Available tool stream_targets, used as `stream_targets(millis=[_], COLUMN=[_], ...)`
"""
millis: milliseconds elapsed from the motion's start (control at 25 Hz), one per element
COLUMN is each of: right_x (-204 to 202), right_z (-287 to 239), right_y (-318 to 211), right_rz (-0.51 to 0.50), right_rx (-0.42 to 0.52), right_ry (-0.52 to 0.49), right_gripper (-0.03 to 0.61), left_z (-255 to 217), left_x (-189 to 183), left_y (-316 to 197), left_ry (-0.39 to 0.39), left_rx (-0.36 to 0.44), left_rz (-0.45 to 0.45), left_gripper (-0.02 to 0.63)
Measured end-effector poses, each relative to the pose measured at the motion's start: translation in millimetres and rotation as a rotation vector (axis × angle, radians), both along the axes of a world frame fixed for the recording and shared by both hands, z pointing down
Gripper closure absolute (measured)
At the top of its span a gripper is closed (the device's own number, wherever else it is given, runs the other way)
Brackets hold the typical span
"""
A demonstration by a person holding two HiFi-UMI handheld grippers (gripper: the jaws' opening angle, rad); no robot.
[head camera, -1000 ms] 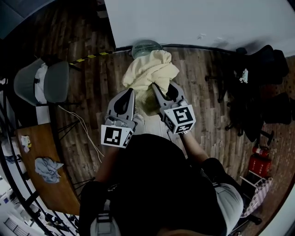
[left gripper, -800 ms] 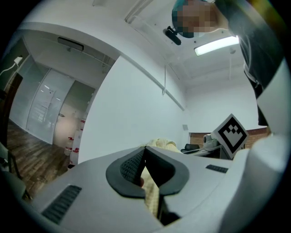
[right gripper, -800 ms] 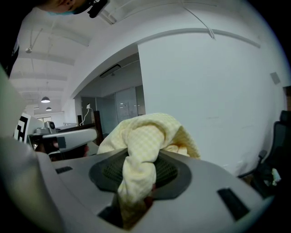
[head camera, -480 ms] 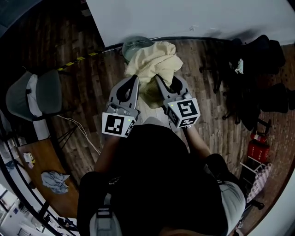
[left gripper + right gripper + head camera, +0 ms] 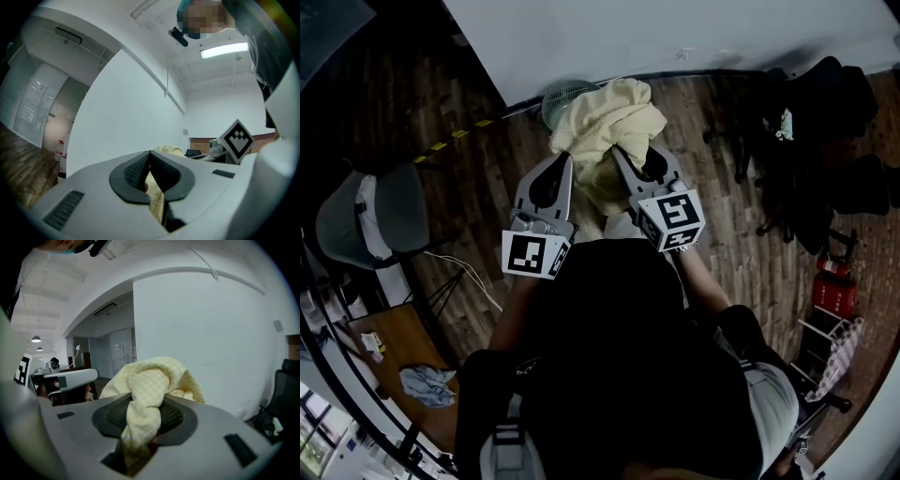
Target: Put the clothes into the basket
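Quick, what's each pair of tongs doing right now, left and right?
Left tongs: closed on the yellow cloth.
Right tongs: closed on the same cloth.

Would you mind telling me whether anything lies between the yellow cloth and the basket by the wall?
Nothing visible does. The yellow cloth, gripped by the left gripper and the right gripper, hangs right beside the basket, overlapping its rim in the head view; only wood floor lies around.

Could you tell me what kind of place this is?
Probably an office or workroom: a grey office chair and black office chairs stand on a wood-plank floor, with a wooden desk and a plain white wall nearby.
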State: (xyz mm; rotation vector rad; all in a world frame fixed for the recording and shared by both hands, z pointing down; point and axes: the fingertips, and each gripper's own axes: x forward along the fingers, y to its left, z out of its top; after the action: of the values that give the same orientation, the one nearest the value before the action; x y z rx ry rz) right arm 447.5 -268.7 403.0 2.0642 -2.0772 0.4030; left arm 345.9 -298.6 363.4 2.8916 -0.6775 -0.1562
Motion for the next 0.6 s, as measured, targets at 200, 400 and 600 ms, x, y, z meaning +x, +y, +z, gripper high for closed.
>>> stream_targets(millis=[200, 400, 600], right_x=[22.7, 51.3, 87.5], right_z=[3.0, 9.8, 18.4], right_y=[-21.6, -57.3, -96.1], right_rz=[-0.024, -0.083, -0.161], right_rx=[0.006, -0.002, -0.038], right_ry=[-0.001, -0.016, -0.015], right_gripper=[0.428, 0.428, 0.428], left_z=[3.8, 6.6, 0.3], left_x=[12.4, 39.2, 76.1], left_y=[-20.8, -49.8, -79.3], left_ry=[0.000, -0.001, -0.001], left_rx=[-0.010, -0.018, -0.014], left_rz=[-0.047, -0.104, -0.173], left_gripper=[0.600, 0.600, 0.601])
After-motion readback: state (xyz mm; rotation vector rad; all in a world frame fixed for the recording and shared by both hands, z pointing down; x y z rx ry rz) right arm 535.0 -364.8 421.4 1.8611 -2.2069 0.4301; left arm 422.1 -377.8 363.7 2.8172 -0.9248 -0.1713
